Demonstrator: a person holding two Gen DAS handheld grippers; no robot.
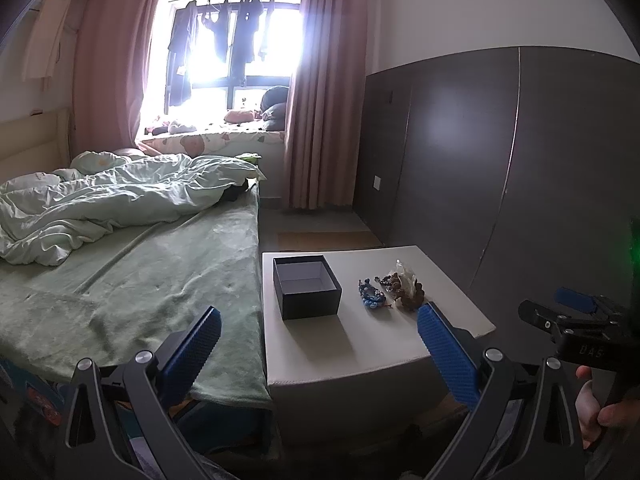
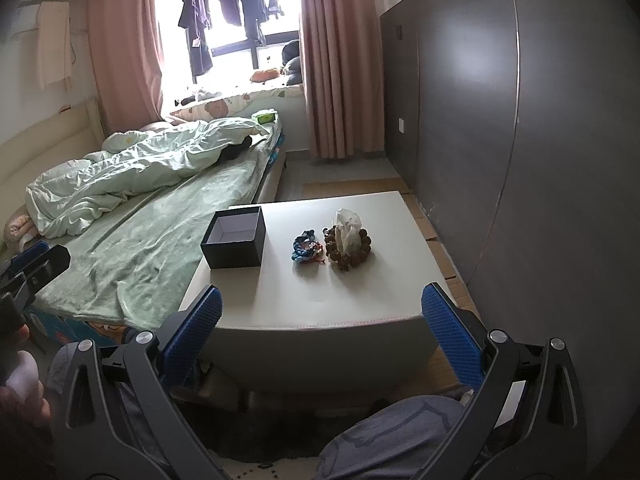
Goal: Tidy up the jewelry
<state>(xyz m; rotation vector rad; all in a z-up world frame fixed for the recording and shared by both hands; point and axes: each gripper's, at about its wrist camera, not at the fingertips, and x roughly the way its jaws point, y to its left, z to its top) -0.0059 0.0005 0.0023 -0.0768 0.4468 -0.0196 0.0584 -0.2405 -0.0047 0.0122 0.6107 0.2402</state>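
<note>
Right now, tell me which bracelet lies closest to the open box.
The blue braided bracelet: it lies between the black box and the brown bead bracelet, which circles a crumpled tissue.

Backlit by the window point(image 1: 236, 40) at twelve o'clock, blown out white with flare spilling over the curtain point(image 1: 320, 80). Dim elsewhere; soft shadow cast toward six o'clock by the box point(image 1: 306, 286) on the table point(image 1: 360, 344). Strong fisheye bending and dark vignetting at the corners. Slightly soft, grainy throughout. Green glare at three o'clock in left view.
</note>
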